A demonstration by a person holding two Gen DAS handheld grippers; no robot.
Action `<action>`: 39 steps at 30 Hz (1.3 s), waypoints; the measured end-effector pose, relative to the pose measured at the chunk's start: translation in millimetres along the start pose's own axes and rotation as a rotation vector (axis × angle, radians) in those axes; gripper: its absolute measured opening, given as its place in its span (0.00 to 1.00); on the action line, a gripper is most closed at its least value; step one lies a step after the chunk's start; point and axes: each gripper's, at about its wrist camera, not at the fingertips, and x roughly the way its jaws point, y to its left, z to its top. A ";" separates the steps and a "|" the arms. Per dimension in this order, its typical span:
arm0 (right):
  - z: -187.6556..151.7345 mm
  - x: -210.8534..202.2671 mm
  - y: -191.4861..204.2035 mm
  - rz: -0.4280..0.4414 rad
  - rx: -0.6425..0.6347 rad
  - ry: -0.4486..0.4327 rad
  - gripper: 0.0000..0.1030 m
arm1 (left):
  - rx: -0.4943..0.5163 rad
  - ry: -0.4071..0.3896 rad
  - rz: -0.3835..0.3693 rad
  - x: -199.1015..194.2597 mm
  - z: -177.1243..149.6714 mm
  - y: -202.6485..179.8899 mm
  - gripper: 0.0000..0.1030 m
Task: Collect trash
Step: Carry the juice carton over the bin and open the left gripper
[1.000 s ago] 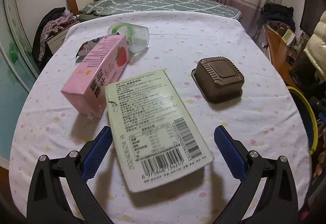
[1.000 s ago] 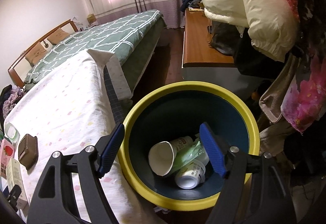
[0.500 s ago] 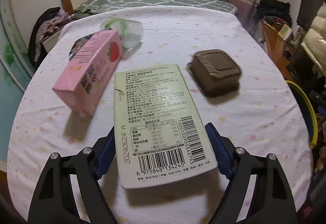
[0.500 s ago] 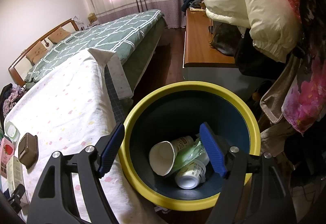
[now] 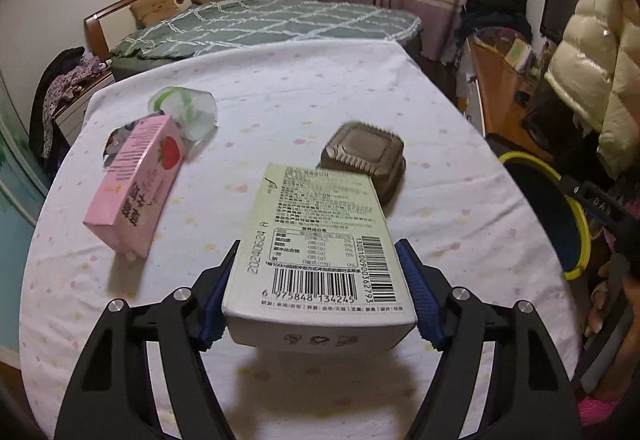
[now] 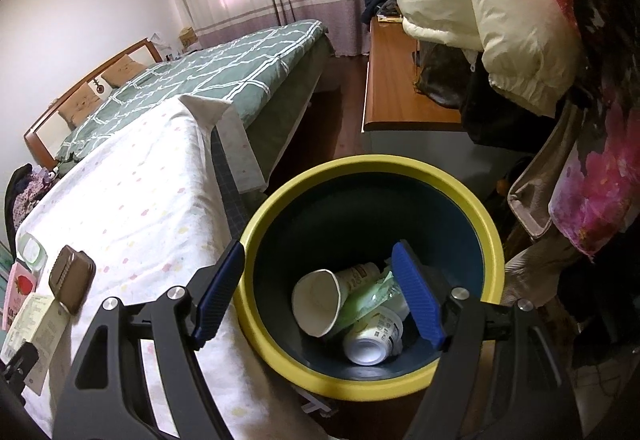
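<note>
We are closing our left gripper [image 5: 318,294] on the box [image 5: 320,244] between its jaws, lifting it clear; our right gripper [image 6: 320,294] hangs open, empty, over the bin [image 6: 490,240] ahead, ready.

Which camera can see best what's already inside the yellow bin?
The right wrist view. It looks straight down into the yellow bin, showing a paper cup, a green wrapper and a can at the bottom. The left wrist view catches only part of the bin's rim at the right edge of the picture, nothing inside.
</note>
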 end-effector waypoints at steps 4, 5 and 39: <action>-0.9 4.0 -3.5 0.000 0.000 0.014 0.70 | 0.030 0.073 0.017 16.0 -2.9 -4.2 0.70; -1.2 4.8 -3.8 0.002 0.000 0.018 0.70 | 0.038 0.088 0.019 20.1 -3.4 -4.5 0.71; -3.4 -17.4 -56.5 -0.036 0.054 -0.011 0.70 | 0.301 0.027 -0.171 19.0 61.7 -136.5 0.70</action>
